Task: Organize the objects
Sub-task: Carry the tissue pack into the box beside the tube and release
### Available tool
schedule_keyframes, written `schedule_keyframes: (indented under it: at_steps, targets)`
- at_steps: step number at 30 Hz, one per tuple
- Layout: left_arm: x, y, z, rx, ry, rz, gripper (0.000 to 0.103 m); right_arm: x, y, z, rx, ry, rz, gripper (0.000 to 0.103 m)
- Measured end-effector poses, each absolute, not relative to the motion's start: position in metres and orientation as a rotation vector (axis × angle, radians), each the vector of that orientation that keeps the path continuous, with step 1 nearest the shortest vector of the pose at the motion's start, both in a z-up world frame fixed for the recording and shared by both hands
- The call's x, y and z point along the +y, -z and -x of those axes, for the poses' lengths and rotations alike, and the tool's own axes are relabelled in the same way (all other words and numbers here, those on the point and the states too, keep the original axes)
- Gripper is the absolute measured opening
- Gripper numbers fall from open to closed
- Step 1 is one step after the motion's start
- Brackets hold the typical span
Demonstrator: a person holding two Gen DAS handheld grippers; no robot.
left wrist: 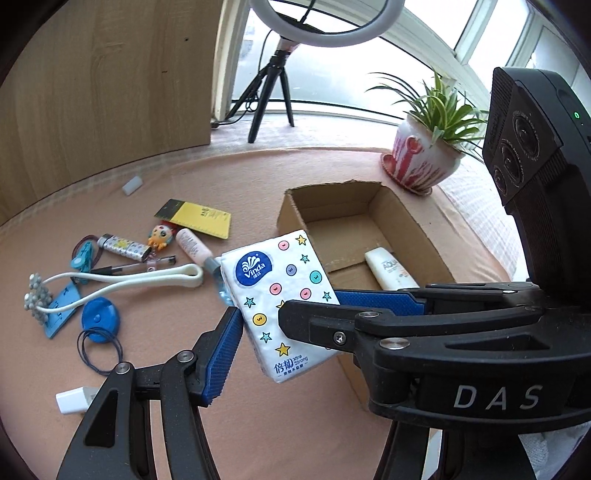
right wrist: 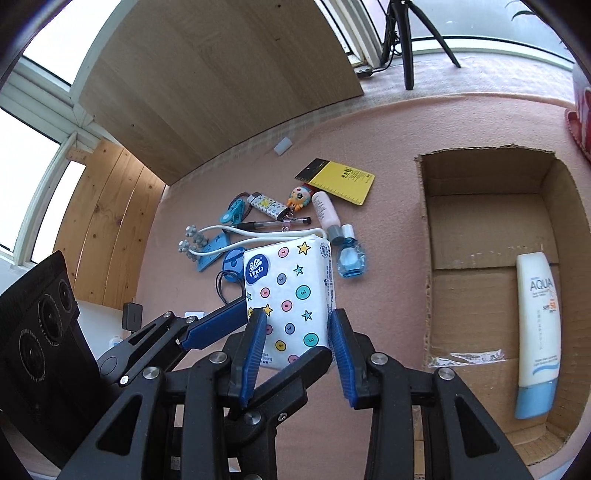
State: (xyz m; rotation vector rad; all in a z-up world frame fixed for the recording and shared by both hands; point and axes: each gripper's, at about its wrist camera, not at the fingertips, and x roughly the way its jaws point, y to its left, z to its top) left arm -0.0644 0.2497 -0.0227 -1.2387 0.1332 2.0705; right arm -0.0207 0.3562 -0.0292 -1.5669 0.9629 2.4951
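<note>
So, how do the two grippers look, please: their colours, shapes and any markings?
Both are alike: black linkage arms with silver pivot pins and long flat fingers faced with textured blue pads. The left gripper shows in its own view; the right gripper carries white "DAS" lettering and a black block with three round lenses and a green light. No cables or sleeves show.

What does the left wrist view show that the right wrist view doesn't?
Left wrist only: the ring light above its tripod, the potted plant whole, and a white adapter near the left gripper.

Right wrist only: the blue bottle in full, the sunscreen tube end to end, and a wood-panelled wall.

Both: the tissue pack, clamped by the left gripper and the right gripper, the box, and the clutter.
</note>
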Motion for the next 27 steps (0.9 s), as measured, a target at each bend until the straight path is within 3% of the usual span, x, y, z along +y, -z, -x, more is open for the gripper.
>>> schedule_keyframes:
  at_steps: [18,23,25,27]
  targets:
    - [0.353,0.034,0.019,0.233,-1.899,1.197,0.064,0.436,0.031,-0.068,1.010,-2.331,1.414,0.034]
    - [0.345,0.036,0.028,0.225,-1.934,1.212,0.079,0.439,0.027,-0.074,1.003,-2.373,1.379,0.034]
    - [0.337,0.037,0.034,0.217,-1.952,1.223,0.079,0.441,0.023,-0.075,0.987,-2.363,1.357,0.048]
    - [0.327,0.039,0.040,0.201,-1.972,1.237,0.079,0.443,0.021,-0.075,0.975,-2.360,1.342,0.049]
